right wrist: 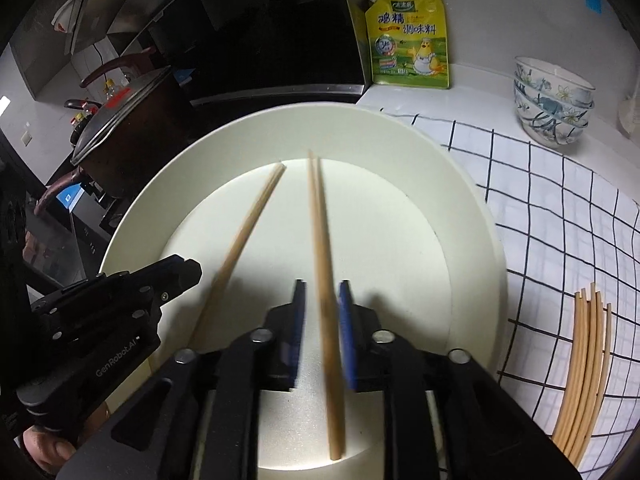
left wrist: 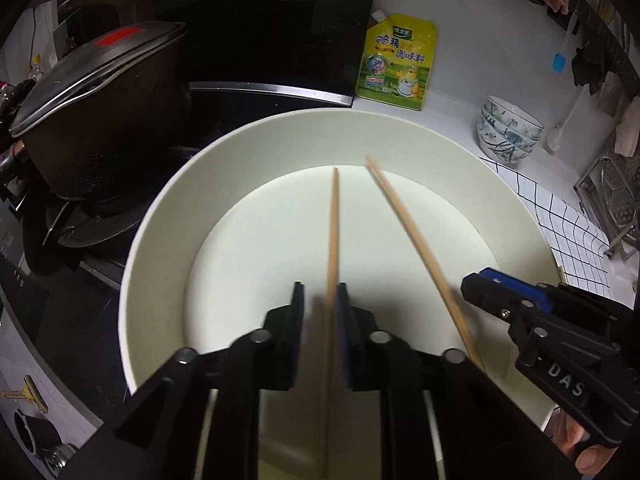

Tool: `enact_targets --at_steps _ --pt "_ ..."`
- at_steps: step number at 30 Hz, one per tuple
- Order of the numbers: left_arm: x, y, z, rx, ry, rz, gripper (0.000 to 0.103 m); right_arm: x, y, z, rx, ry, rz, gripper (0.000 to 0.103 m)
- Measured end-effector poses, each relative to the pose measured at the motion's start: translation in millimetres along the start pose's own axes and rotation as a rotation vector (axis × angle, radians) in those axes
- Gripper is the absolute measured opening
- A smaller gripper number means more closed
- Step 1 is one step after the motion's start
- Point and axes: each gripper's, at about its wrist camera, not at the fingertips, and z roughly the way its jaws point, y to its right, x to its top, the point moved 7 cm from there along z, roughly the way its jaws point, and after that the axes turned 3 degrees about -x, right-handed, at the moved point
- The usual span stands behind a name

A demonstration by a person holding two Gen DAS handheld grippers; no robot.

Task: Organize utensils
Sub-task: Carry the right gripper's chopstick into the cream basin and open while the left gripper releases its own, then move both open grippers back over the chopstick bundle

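Note:
Two wooden chopsticks are over a large cream plate [left wrist: 168, 216] [right wrist: 472, 216]. One chopstick [left wrist: 333, 232] runs between the fingers of my left gripper [left wrist: 320, 300]; the jaws stand slightly apart around it and it looks blurred. It shows at the left in the right wrist view [right wrist: 248, 224]. The other chopstick [right wrist: 320, 232] runs between the fingers of my right gripper [right wrist: 323, 300], jaws also slightly apart. It shows in the left wrist view [left wrist: 412, 240], where the right gripper [left wrist: 480, 284] sits at the plate's right side.
A bundle of several chopsticks [right wrist: 584, 360] lies on a checked cloth [right wrist: 552, 200] to the right. Stacked floral bowls [right wrist: 554, 100], a yellow seasoning pouch [right wrist: 408, 40], a dark lidded pot [left wrist: 100, 120] on the stove, and a metal rack [left wrist: 616, 200] surround the plate.

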Motion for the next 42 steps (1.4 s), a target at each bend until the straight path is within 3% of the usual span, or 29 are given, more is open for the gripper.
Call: enact_targets --at_steps 3,5,7,14,23,27,42 --pt "-1 -3 -8 0.015 0.017 -0.01 0.033 1 -1 -6 -0.004 0.015 -0.011 0.02" --pt "-1 -4 -14 0.015 0.034 -0.016 0.05 -1 -2 -10 -0.005 0.022 -0.016 0.02" --pt "-2 -4 -21 0.014 0.056 -0.021 0.058 -3 -2 -14 -0.004 0.029 -0.018 0.02" --pt "-10 1 -43 0.018 0.088 -0.021 0.064 -12 -1 -34 -0.007 0.06 -0.006 0.021" --pt "-28 18 -67 0.018 0.122 0.004 0.072 -31 7 -67 -0.038 0.102 0.004 0.028" --pt "-36 28 -76 0.002 0.126 0.017 0.073 -40 15 -82 -0.049 0.117 0.016 0.035" --pt "-66 85 -99 -0.094 0.134 0.029 0.085 -84 72 -142 -0.118 0.18 0.076 0.042"
